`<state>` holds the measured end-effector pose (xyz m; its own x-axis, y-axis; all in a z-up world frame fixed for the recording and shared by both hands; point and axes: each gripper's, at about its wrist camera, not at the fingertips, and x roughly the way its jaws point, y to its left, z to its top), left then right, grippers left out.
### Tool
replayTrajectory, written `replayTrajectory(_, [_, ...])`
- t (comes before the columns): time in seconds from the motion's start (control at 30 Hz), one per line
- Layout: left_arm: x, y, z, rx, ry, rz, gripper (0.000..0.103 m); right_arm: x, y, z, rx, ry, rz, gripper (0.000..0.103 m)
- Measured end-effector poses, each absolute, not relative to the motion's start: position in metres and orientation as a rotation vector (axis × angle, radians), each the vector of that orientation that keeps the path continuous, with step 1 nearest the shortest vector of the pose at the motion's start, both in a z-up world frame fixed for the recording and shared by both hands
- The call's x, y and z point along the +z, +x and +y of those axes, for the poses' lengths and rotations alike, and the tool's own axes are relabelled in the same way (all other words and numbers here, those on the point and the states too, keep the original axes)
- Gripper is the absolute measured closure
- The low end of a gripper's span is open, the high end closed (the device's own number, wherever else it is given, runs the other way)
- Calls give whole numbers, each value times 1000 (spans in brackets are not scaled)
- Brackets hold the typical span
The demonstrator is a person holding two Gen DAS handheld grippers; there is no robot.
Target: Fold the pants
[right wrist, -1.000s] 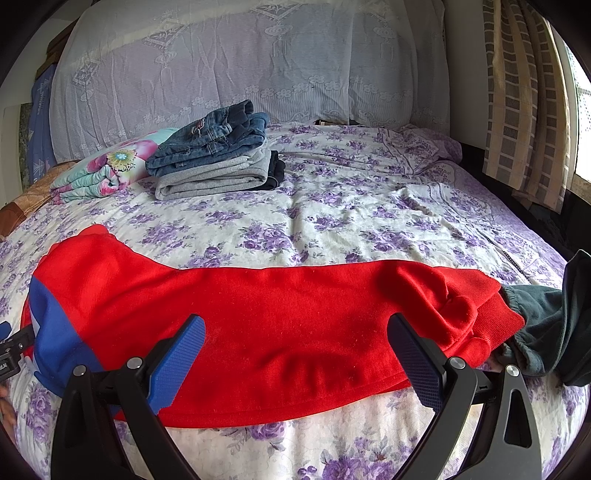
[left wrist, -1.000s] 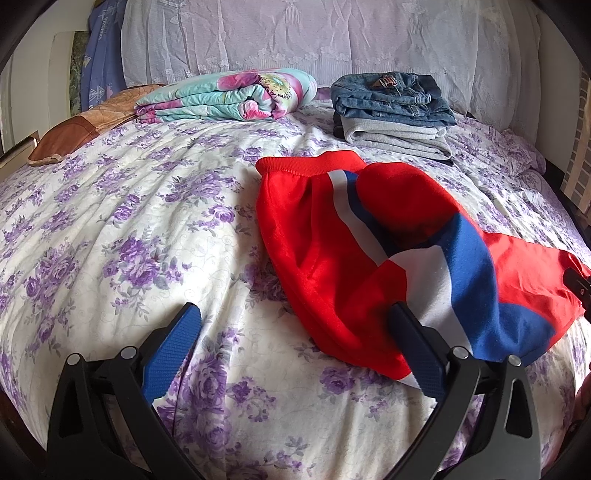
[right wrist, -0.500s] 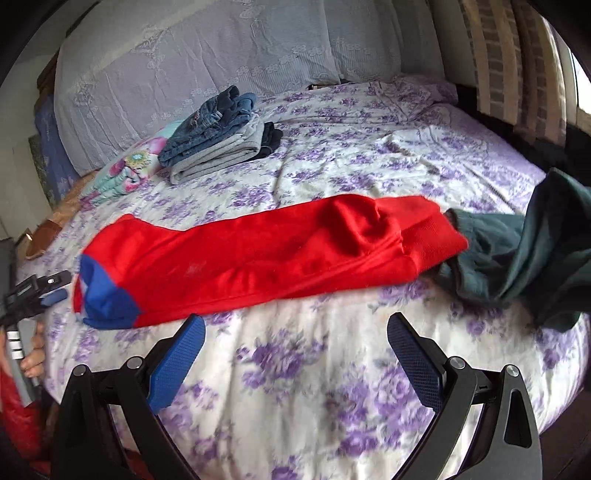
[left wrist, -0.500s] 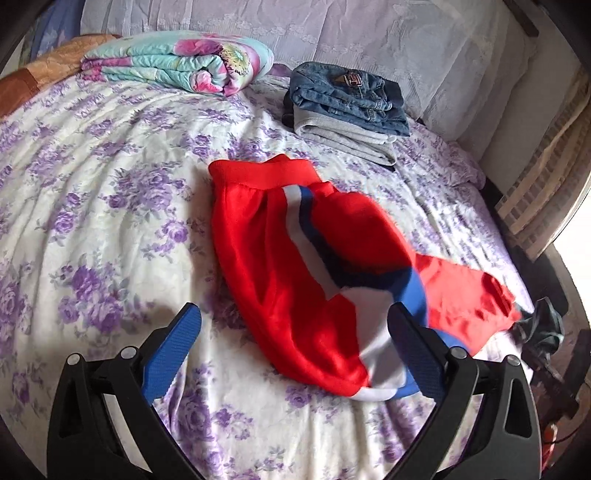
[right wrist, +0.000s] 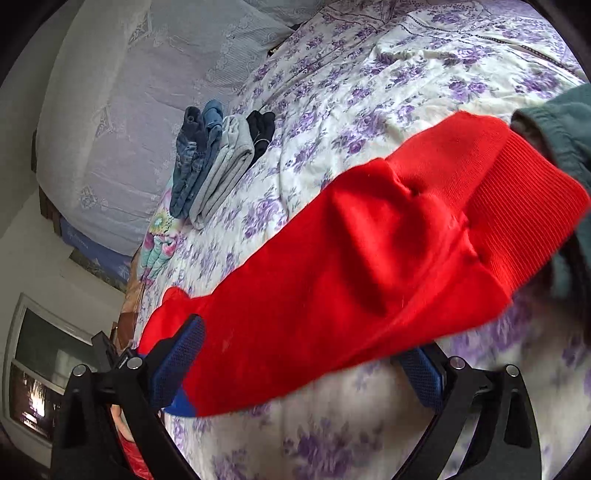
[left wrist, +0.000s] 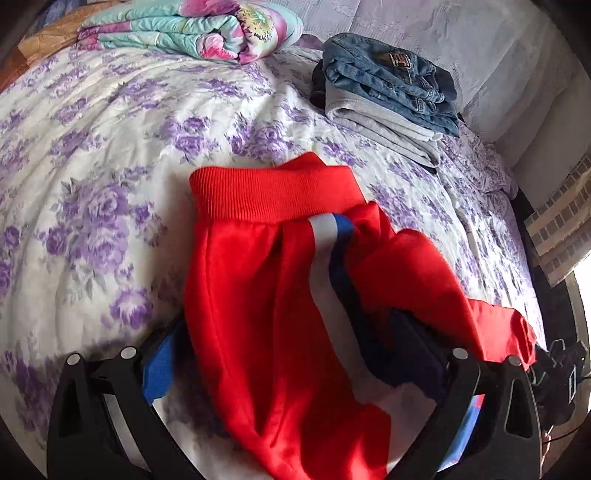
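Although the red track pants (left wrist: pixel 266 295) with a white and blue side stripe already lie doubled lengthwise on the floral bedsheet (left wrist: pixel 92 155), they are still long and unfolded crosswise. In the left wrist view the ribbed waistband sits at frame centre and the fabric runs down to the lower edge. In the right wrist view the pants (right wrist: pixel 332 277) stretch from lower left to the ribbed cuff at right. The left gripper (left wrist: pixel 295 373) stands wide open astride the waist end, its pads not pressing the cloth. The right gripper (right wrist: pixel 303 365) is also wide, its jaws beginning to close with the leg between them, nothing pinched yet. I judge the crosswise folds and the stacking remain. Upper right of the left view, a stack of folded jeans and grey trousers (left wrist: pixel 391 96) suggests where they go. A folded floral quilt (left wrist: pixel 192 33) lies upper left, and a dark green garment (right wrist: pixel 565 133) touches the cuff.
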<state>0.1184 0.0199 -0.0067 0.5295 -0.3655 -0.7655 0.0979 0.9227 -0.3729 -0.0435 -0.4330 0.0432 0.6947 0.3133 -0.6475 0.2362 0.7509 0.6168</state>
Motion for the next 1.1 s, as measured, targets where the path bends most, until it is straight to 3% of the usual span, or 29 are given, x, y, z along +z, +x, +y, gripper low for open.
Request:
replayTrajectory(0.1, [-5, 119, 23, -293, -273, 950, 4, 50, -25, -427, 63, 671, 817, 75])
replayTrajectory(0.13, [-4, 117, 26, -295, -276, 931, 6, 53, -19, -426, 76, 666, 812, 82])
replayTrajectory(0.23, [1, 113, 39, -265, -272, 877, 20, 83, 1, -425, 103, 613, 750, 87])
replayTrajectory(0.43, [9, 106, 65, -263, -345, 869, 20, 162, -8, -453, 48, 515, 473, 90])
replayTrajectory(0.57, [6, 108, 51, -258, -313, 886, 9, 125, -29, -502, -151, 558, 512, 90])
replayTrajectory(0.73, [-9, 128, -6, -235, -166, 942, 9, 57, -37, -527, -185, 695, 610, 90])
replayTrajectory(0.77, [-10, 131, -14, -199, -129, 928, 11, 58, -37, -526, -179, 687, 599, 90])
replayTrajectory(0.83, [-6, 136, -12, -171, -152, 899, 43, 62, -35, -519, -186, 638, 589, 87])
replayTrajectory(0.9, [4, 137, 1, -213, -243, 874, 55, 65, -31, -511, -188, 599, 606, 87])
replayTrajectory(0.93, [12, 133, 10, -203, -261, 840, 60, 69, -30, -506, -178, 582, 609, 87])
replayTrajectory(1.1, [63, 92, 65, -93, -229, 651, 61, 82, -26, -452, 50, 553, 636, 87])
